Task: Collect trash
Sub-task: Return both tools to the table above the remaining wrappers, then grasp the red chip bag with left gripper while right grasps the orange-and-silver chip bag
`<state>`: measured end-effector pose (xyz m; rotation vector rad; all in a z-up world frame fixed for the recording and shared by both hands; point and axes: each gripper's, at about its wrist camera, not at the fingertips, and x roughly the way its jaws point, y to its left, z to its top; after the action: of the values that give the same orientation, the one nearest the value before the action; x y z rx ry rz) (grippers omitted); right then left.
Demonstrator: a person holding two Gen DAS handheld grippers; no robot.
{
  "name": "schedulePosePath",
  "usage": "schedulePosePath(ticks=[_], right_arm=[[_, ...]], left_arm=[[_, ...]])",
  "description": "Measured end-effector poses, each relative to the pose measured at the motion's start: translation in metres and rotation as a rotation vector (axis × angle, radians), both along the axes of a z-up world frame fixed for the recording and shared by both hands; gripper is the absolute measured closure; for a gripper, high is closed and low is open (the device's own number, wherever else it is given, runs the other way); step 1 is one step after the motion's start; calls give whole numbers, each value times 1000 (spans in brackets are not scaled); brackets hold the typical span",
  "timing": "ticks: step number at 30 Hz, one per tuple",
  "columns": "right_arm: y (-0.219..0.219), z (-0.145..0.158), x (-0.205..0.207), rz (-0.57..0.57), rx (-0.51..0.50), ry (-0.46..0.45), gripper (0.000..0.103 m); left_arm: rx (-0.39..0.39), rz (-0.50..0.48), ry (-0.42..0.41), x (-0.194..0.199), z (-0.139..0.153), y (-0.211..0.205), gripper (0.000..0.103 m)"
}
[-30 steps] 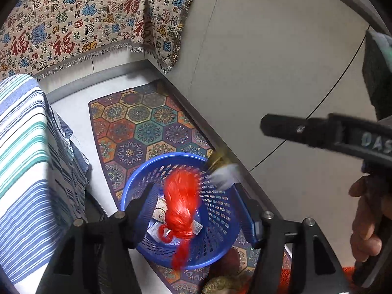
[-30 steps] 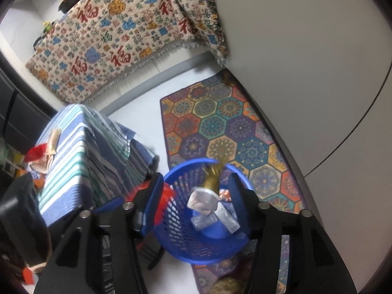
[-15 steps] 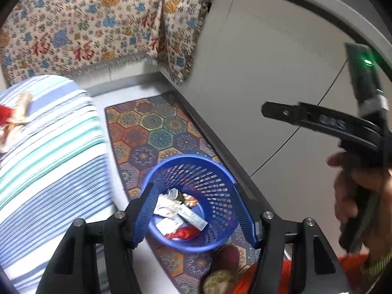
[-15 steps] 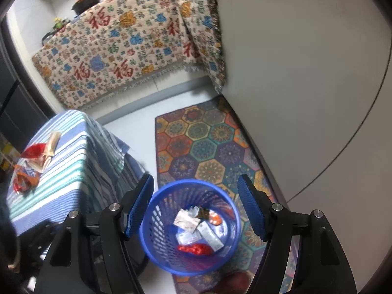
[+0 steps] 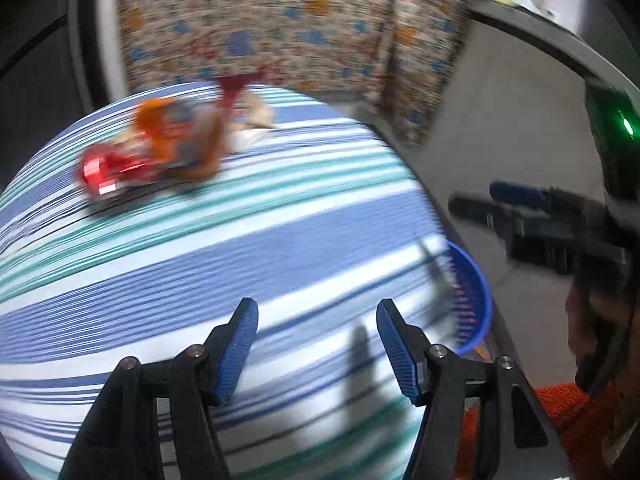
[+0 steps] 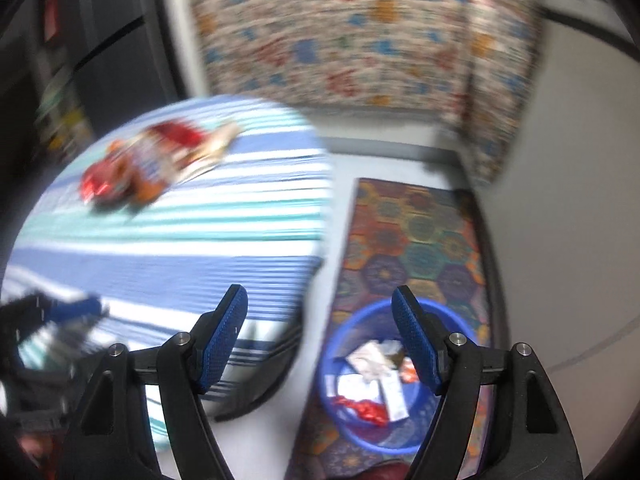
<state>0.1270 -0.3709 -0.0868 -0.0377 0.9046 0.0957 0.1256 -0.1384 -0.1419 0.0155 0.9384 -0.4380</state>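
We have some trash in the blue basket (image 6: 340, 344) already, wrappers (image 5: 160, 152) on the table (image 5: 280, 232) left, both grippers, left (image 5: 316, 340) & right (image 6: 320, 332), released w/ nothing held.

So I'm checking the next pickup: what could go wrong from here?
The wrappers lie overlapped in one pile on the striped cloth, so an open left tool might grab several or pinch cloth. The blue basket sits on the floor beside the table, so a release could miss it.
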Motion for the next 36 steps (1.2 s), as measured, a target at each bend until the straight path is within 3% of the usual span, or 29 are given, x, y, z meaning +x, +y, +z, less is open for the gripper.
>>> schedulePosePath(ticks=[5, 12, 18, 20, 30, 36], right_arm=[[64, -16, 11, 155, -27, 18, 27], [108, -32, 32, 224, -19, 57, 27], [127, -46, 46, 249, -33, 93, 25], [127, -47, 48, 247, -29, 94, 23], [127, -47, 50, 252, -30, 98, 19], [127, -47, 48, 256, -35, 101, 19]], left_arm=[[49, 102, -22, 14, 1, 50, 40], [93, 211, 3, 38, -12, 105, 40], [127, 228, -8, 39, -19, 116, 36], [141, 223, -19, 40, -19, 114, 30], [127, 215, -24, 56, -22, 119, 25], [-15, 260, 1, 73, -3, 143, 25]])
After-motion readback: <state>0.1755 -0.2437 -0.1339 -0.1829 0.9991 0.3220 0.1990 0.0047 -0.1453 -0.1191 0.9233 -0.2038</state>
